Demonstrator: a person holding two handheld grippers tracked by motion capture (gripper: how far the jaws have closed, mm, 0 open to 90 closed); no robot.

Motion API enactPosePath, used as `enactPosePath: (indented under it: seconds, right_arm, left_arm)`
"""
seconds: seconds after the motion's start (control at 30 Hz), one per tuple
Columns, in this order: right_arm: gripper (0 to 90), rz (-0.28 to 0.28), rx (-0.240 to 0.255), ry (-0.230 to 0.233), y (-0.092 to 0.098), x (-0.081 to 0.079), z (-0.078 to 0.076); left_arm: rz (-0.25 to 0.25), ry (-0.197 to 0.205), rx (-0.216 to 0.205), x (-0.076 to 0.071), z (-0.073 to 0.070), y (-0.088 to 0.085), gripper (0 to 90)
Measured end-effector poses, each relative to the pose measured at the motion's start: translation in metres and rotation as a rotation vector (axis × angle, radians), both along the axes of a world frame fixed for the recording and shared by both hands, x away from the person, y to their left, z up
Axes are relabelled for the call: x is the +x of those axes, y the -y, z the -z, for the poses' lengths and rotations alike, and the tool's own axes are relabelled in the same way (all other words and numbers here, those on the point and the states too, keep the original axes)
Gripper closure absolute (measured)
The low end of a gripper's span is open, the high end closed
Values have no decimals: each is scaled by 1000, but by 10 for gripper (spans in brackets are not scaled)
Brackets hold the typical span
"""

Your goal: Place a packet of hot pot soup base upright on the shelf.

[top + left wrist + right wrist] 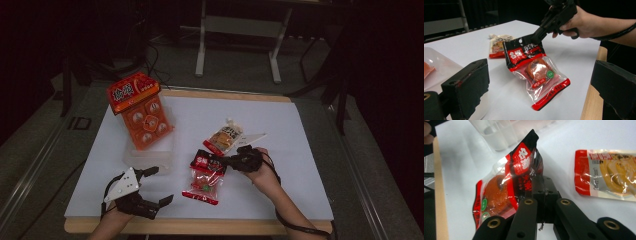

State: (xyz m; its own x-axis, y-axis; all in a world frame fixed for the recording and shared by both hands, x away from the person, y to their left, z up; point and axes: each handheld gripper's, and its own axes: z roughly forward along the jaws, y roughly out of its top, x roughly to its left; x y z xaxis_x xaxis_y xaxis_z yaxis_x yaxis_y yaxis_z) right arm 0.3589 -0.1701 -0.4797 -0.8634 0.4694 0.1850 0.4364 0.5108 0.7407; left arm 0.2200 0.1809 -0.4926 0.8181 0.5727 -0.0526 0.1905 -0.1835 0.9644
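A red-and-black snack bag [204, 180] lies front of centre on the white table [300, 150]. My right gripper [226, 161] is shut on the bag's black top edge. In the left gripper view the bag [539, 75] tilts, its top raised by the right gripper [537, 37] and its lower end on the table. The right gripper view shows its jaws [544, 186] pinched together on the bag [504, 187]. My left gripper [160, 186] stands open near the front left edge, left of the bag, with nothing in it [542, 72].
A yellow-and-red pouch [225, 137] lies flat just behind the bag. At the back left an orange blister pack [142, 112] leans in a clear plastic container [150, 155]. The wooden table edge [200, 226] runs along the front. Frame legs stand on the floor behind.
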Motion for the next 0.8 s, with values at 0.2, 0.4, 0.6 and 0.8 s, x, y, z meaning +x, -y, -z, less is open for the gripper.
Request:
enactPosePath:
  seconds: [0.2, 0.4, 0.6, 0.8]
  right_arm:
    - [900, -23, 3, 29, -1, -8, -11]
    - [900, -43, 8, 71, -3, -17, -21]
    - [900, -63, 20, 96, -4, -24, -29]
    - [900, -90, 37, 128, -4, -34, -40]
  left_arm:
    - [7, -3, -7, 0, 0, 1, 22]
    - [18, -3, 1, -1, 0, 2, 22]
    - [31, 8, 37, 0, -1, 4, 23]
    - [61, -8, 9, 3, 0, 4, 31]
